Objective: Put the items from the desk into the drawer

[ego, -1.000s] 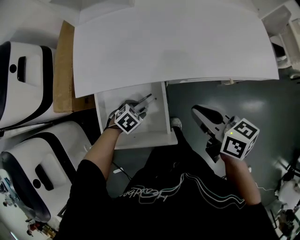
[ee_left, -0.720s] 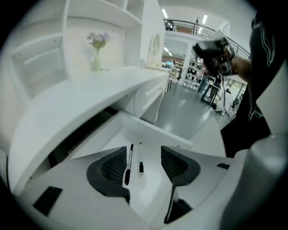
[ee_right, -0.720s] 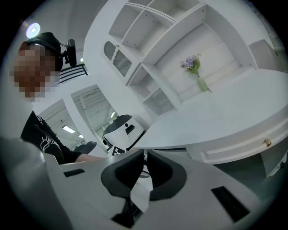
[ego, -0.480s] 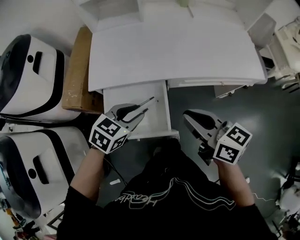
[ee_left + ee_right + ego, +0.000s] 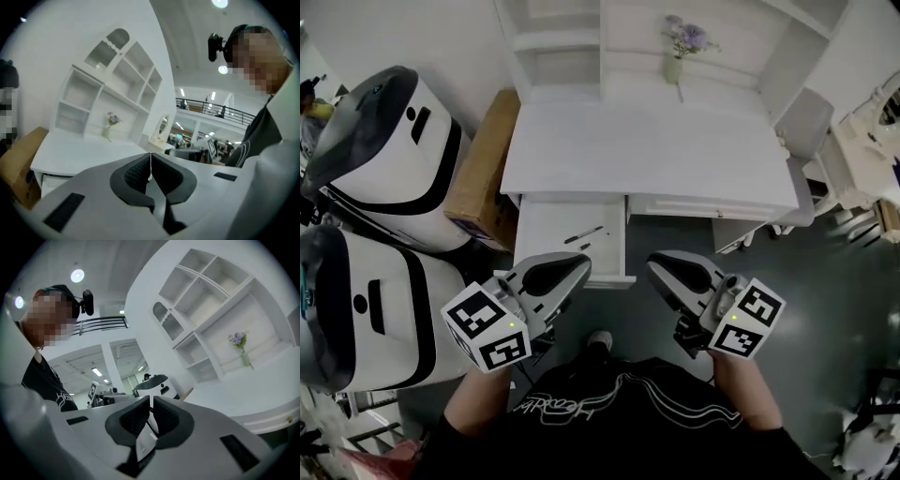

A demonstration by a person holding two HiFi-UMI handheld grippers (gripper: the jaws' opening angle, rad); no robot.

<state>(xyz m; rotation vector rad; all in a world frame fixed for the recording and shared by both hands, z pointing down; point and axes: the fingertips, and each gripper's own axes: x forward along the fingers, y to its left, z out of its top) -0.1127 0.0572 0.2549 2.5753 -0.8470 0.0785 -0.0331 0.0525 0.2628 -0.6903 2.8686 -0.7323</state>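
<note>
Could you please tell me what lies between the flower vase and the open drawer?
Only bare white desktop, seen in the head view, between vase and drawer.

The left gripper [image 5: 577, 266] is held about level in front of the person, its jaws just closed with nothing between them. The right gripper [image 5: 658, 266] is alongside, jaws together, empty.
</note>
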